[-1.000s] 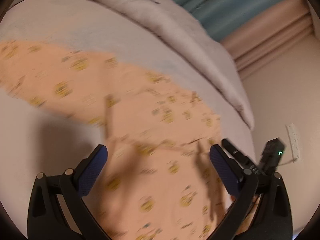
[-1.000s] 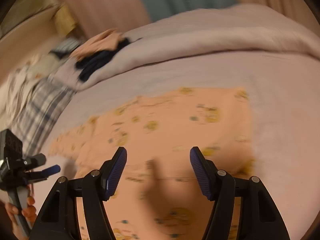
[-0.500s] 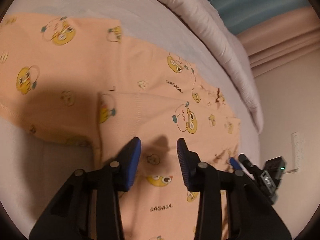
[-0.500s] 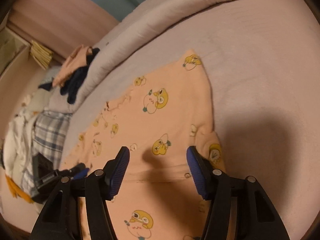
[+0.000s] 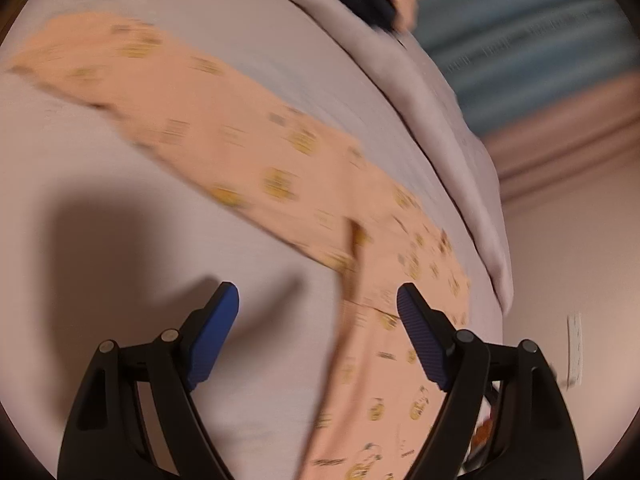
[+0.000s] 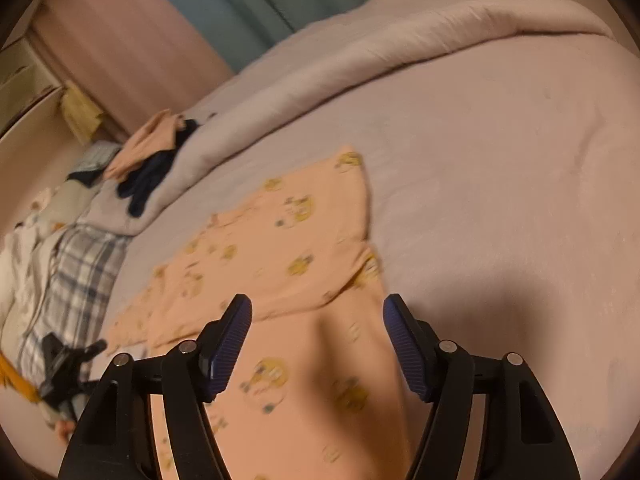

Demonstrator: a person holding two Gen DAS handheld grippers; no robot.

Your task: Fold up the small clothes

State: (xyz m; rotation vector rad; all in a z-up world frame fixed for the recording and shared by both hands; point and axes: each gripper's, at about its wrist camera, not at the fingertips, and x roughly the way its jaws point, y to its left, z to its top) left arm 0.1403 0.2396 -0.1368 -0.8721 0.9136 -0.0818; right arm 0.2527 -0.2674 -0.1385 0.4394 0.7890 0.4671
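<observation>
A peach cotton child's garment printed with yellow cartoon faces (image 6: 280,248) lies spread on a pale lilac-grey bedsheet (image 6: 500,184), filling the centre of the right wrist view and trailing from 10 o'clock to 5 o'clock in the left wrist view (image 5: 248,152). The right gripper (image 6: 317,344) hangs above the near end of the cloth, jaws wide and empty. The left gripper (image 5: 318,332) is likewise spread wide with nothing between its blue ribbed pads (image 5: 214,340), its right pad over the cloth and its left over bare sheet.

The step in hand looks like picking an edge for the next fold. It would go best if each gripper came down on a hem or corner, pinched a single layer cleanly, and both lifted together so the cloth carries over flat; a flap already lies doubled across the middle, and catching it by accident could drag that fold open.

The left view is smeared by motion, so seams and hems cannot be read there. The garment's near end runs under the grippers and out of frame, and whether it is a shirt or trousers cannot be told. A dark heap of clothes (image 6: 148,184) sits at 10 o'clock on the rolled duvet (image 6: 400,40).
</observation>
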